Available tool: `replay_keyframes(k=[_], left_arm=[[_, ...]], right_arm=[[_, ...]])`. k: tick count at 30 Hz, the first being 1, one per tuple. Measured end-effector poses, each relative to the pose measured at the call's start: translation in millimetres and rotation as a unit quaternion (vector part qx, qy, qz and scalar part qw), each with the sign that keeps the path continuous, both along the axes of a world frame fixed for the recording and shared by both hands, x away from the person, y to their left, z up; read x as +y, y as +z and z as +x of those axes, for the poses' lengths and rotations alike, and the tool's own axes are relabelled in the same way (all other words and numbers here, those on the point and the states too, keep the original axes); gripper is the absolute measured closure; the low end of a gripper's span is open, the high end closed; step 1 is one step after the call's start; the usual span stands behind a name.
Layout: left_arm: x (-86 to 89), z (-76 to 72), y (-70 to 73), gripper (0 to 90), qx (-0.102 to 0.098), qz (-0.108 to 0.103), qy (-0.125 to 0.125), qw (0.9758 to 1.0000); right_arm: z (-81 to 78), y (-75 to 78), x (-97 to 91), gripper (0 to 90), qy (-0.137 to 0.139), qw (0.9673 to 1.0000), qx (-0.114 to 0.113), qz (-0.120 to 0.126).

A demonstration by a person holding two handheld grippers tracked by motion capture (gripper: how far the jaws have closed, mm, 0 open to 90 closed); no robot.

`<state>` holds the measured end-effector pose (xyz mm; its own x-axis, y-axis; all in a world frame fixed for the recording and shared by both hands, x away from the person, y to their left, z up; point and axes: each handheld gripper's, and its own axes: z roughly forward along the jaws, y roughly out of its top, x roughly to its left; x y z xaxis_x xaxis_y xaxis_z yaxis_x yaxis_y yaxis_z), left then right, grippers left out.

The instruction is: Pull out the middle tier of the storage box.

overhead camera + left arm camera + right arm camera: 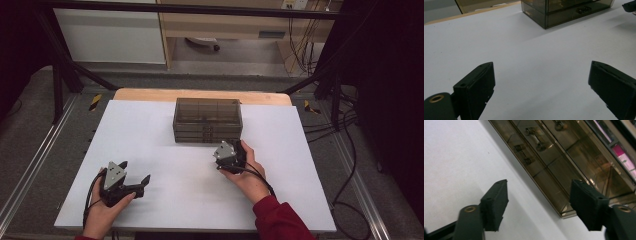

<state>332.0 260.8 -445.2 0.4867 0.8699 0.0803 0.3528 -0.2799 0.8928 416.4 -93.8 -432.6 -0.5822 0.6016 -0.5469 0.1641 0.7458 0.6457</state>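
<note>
Reaching toward the smoked drawer box (207, 120) is judged to be the step in hand: the right gripper (231, 156) is held just in front of its lower right front corner, jaws partly open, nothing held between them. In the right gripper view the box (554, 167) is seen tilted, ahead of and above the jaws, with small metal drawer handles (534, 135) up and to the left of the jaw gap; the nearest corner sits just beyond the right-hand jaw, not touched. The left gripper (122, 181) is rested well apart on the white table (165, 150), jaws wide open and empty; from it the box (564, 11) is seen far ahead and to the right. To do the step well, the right gripper should be levelled and shifted so one handle is centred in the gap, then closed squarely on it and pulled straight out; the box may slide, so bracing it with the left gripper is advised. No brand, label or legible writing can be made out on the box or grippers.
</note>
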Motion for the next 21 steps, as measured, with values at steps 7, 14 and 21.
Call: replay_keyframes(k=[7, 14, 21], left_arm=[[0.0, 0.4, -0.1, 7.3, 0.001, 0.002, -0.001, 1.0], [0.5, 0.6, -0.1, 7.3, 0.0, 0.002, 0.0, 1.0], [0.8, 0.7, -0.2, 7.3, 0.001, 0.001, 0.0, 1.0]], right_arm=[[-2.5, -3.4, 14.5, 44.9, 0.027, 0.9973, -0.038, -0.057], [0.7, -6.8, 25.8, 54.7, 0.038, 0.9932, -0.063, -0.09], [5.9, -13.9, 33.8, 61.1, 0.043, 0.9829, -0.108, -0.143]])
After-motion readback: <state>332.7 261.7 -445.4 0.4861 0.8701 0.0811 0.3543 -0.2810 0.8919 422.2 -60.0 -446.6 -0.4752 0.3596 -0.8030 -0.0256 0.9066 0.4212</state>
